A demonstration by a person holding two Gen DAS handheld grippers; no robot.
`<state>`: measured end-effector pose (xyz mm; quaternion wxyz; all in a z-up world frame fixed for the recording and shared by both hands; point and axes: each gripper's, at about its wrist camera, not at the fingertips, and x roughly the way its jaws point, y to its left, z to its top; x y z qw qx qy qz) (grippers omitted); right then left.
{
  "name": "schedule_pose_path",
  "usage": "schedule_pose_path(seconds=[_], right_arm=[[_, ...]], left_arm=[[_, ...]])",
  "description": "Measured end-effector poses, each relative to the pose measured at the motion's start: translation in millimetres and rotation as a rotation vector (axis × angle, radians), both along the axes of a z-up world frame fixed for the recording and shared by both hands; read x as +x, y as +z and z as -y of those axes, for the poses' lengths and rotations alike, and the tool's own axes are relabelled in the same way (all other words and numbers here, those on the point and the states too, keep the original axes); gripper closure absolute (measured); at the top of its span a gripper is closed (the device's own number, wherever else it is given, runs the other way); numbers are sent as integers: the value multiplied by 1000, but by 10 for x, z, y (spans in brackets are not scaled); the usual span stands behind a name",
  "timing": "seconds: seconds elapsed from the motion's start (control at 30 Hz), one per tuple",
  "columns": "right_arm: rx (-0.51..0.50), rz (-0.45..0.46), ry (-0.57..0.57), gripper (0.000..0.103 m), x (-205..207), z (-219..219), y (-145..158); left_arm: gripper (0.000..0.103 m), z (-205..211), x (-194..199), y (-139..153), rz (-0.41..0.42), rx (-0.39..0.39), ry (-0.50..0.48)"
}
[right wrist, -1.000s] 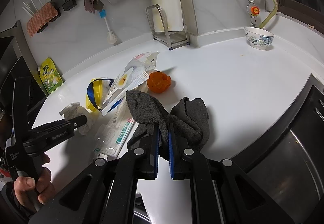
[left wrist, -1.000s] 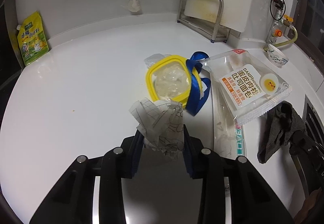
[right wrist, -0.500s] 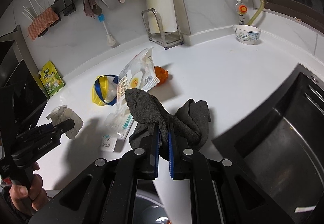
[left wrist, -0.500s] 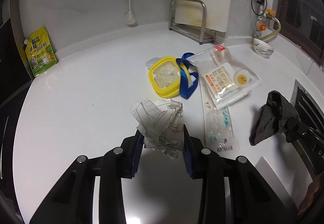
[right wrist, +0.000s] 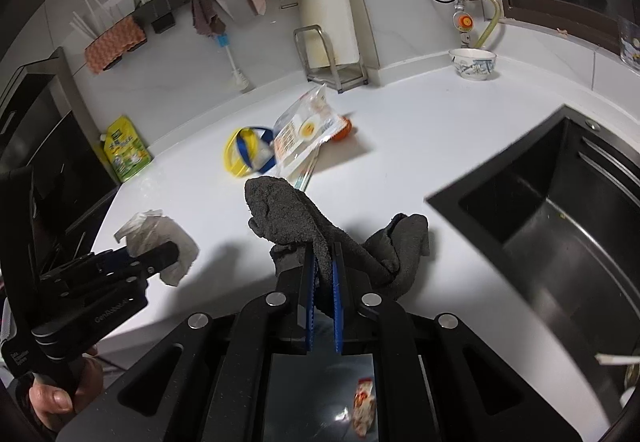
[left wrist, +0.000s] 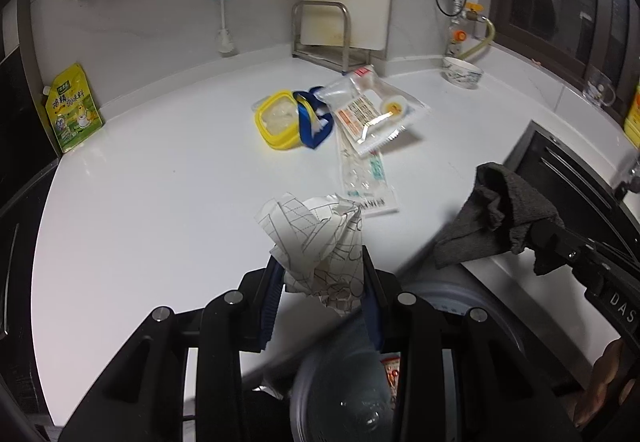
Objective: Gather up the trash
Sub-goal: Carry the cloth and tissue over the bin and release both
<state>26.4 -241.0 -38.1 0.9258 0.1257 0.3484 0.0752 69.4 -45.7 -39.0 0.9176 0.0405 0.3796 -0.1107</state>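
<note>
My left gripper is shut on a crumpled printed paper wrapper, held above the counter's near edge; it also shows in the right wrist view. My right gripper is shut on a dark grey rag, also seen in the left wrist view. On the white counter lie a yellow lid with a blue ribbon, a clear bread bag and a flat clear wrapper. A bin with a clear liner is below my left gripper.
A black sink is at the right. An orange object sits behind the bread bag. A patterned bowl, a metal rack with a cutting board and a yellow-green pouch stand along the back wall.
Both grippers have pulled back from the counter towards its near edge, each keeping its hold. The bin below has come into view.
</note>
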Motion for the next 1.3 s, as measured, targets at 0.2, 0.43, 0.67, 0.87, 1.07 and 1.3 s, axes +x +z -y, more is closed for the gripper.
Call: schedule_pose_path(seconds=[0.2,0.43,0.67,0.87,1.07,1.3], right_arm=[[16,-17,-4,96,-414,-65,-53],[22,-35,-17,96,-788,-107,-120],[35,-68,-35,96,-994,-144,-315],[37,-111,-32,96,-1039,-207,-516],[41,-149,-23,96,-982,-257,-656],[41,-185,-20,96,-924,-276,-775]], left_arm=[[68,74,-335,-76,-12,15,-61],[68,143,-610,-193,-30,20,-107],[68,157,-752,-342,-49,15,-125],[68,167,-781,-486,-74,30,-121],[68,151,-758,-618,-120,28,-111],[57,141,-757,-638,-125,29,-99]])
